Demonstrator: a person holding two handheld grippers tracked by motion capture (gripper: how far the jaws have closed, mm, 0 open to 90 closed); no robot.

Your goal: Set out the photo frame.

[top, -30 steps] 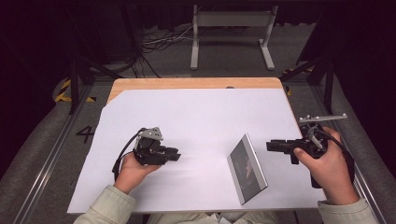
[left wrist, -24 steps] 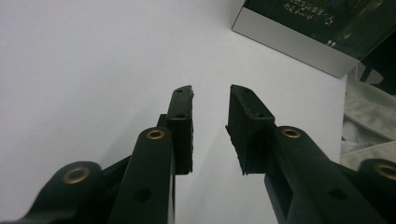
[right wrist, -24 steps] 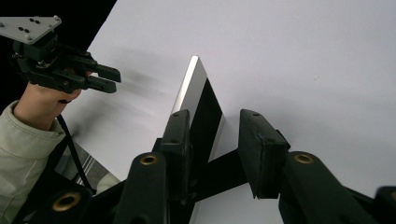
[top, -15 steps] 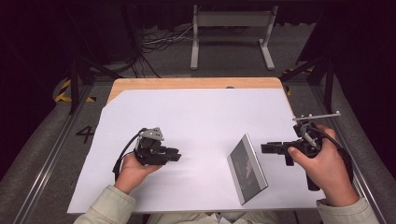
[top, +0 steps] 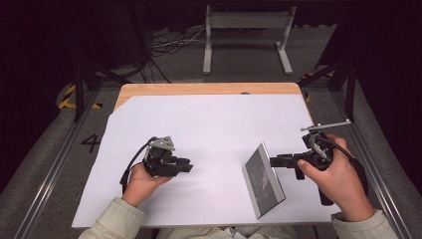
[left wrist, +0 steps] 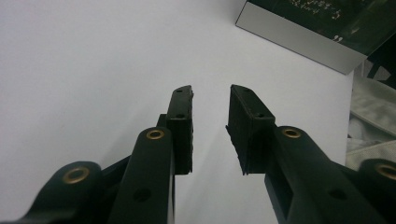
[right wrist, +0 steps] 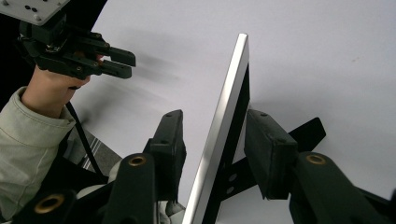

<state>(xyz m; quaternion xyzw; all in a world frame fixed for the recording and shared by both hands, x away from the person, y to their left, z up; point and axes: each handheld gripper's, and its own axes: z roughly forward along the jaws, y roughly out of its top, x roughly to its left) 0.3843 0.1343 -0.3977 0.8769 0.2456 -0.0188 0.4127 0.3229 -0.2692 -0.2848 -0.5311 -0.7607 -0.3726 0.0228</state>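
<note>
White paper covers the counter (top: 209,124) from my edge to the bare wood strip at the back, with dark floor and a metal stand beyond. Nearest me, both sleeves come in low. My right gripper (right wrist: 212,140) straddles the picture frame (right wrist: 223,121), and its jaws have just been opening: the silver edge of the frame runs up between the two pads with a gap showing on each side, so I'm not pinching it now. From the high view the frame (top: 263,180) stands tilted on its prop near my right hand (top: 338,181), dark face turned towards the left, leaning on its own black strut. Further across, my left gripper (top: 185,166) rests on the paper, well apart from the frame, jaws narrowly parted with nothing between them; along them I see just bare paper and the frame's far corner (left wrist: 322,28).

By my reckoning this is the letting-go step: the frame looks set upright and I'm freeing it. Next comes drawing the right jaws straight back along the frame's edge without brushing either side, because a nudge to that thin edge or the strut could tip it flat. Left hand can wait where it is.
</note>
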